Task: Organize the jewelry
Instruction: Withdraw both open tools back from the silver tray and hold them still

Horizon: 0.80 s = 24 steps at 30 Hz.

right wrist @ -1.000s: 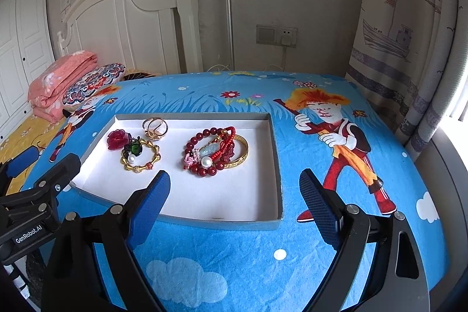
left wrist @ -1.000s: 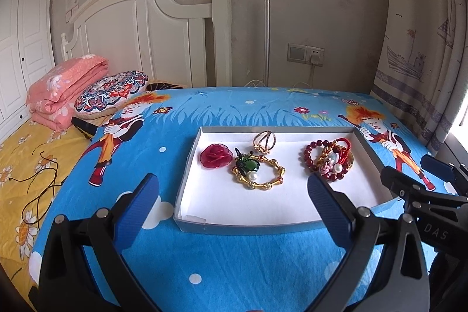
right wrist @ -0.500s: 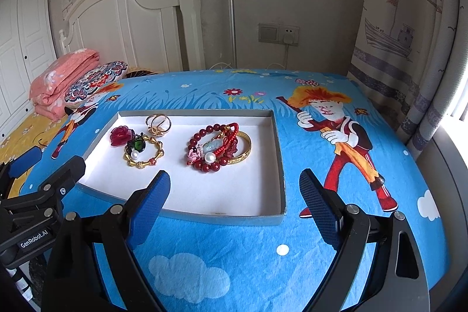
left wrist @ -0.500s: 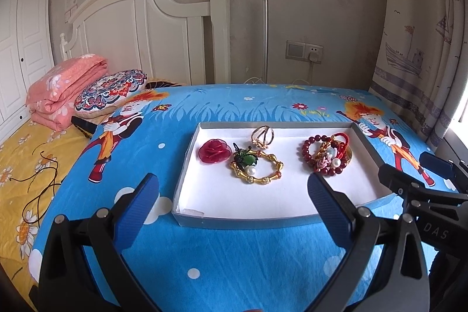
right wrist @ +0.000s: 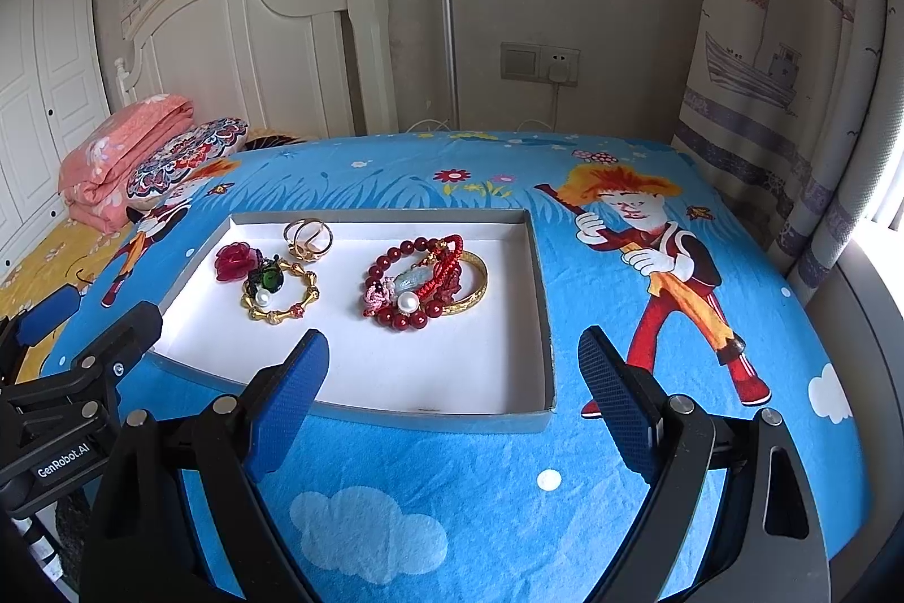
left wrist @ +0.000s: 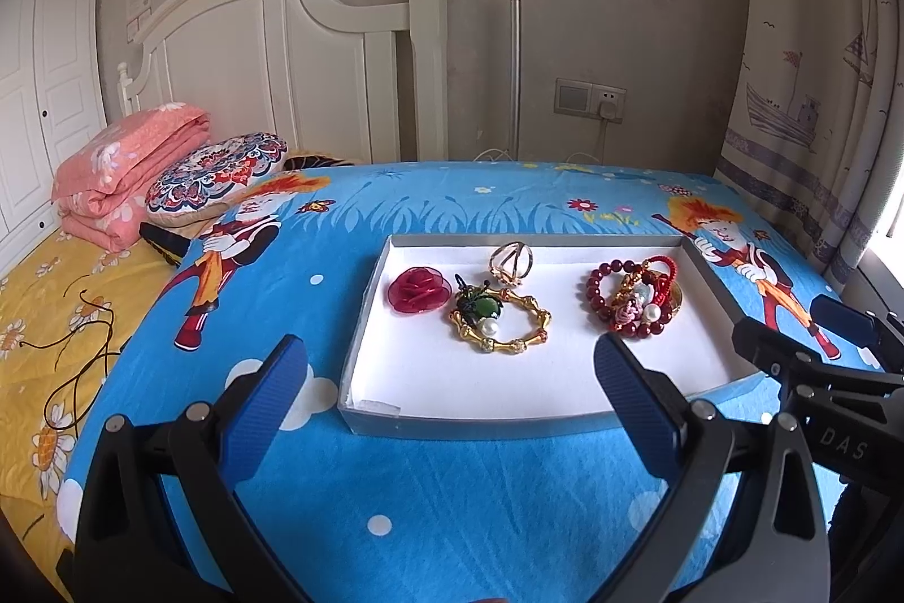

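The near half of the white tray (right wrist: 361,365) is bare, so a gripper can reach in over its low front wall. Farther back, the gold ring (right wrist: 308,238), red flower (right wrist: 231,262), gold bracelet (right wrist: 281,295) and red bead pile (right wrist: 421,283) crowd together. The blue cloth (right wrist: 452,507) in front is open.

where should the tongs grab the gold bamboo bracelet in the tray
Take the gold bamboo bracelet at its near arc, the bare gold links facing the tongs, coming from above with one finger inside the loop. It lies flat on the tray floor, and its far-left side is crowded by the green brooch and red rose.
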{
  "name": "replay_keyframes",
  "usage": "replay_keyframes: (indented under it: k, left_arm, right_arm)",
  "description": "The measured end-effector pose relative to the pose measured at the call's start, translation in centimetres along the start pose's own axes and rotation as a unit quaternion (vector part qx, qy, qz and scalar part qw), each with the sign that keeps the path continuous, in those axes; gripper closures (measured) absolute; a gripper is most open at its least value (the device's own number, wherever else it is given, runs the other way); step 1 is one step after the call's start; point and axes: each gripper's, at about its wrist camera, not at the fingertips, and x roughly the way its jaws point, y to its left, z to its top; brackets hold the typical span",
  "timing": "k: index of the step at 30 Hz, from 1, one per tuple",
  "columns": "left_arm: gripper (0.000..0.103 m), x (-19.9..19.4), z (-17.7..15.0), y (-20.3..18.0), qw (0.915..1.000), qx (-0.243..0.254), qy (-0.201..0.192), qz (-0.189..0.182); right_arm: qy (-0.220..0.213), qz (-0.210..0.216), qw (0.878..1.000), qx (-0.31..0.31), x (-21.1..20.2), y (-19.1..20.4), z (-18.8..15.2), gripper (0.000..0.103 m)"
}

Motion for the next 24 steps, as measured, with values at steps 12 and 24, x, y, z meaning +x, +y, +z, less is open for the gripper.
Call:
replay_keyframes:
  k: [12,24]
  left_arm:
    - [0.005,-0.02,-0.10,0.01,1.0000,0.001,0.001,0.000]
    - [0.005,-0.02,-0.12,-0.06,1.0000,0.002,0.002,0.000]
  right_arm:
    - [0.002,0.001,1.000,0.002,0.02,0.02,-0.18,0.019]
    - [0.002,0.001,1.000,0.002,0.07,-0.02,-0.13,0.019]
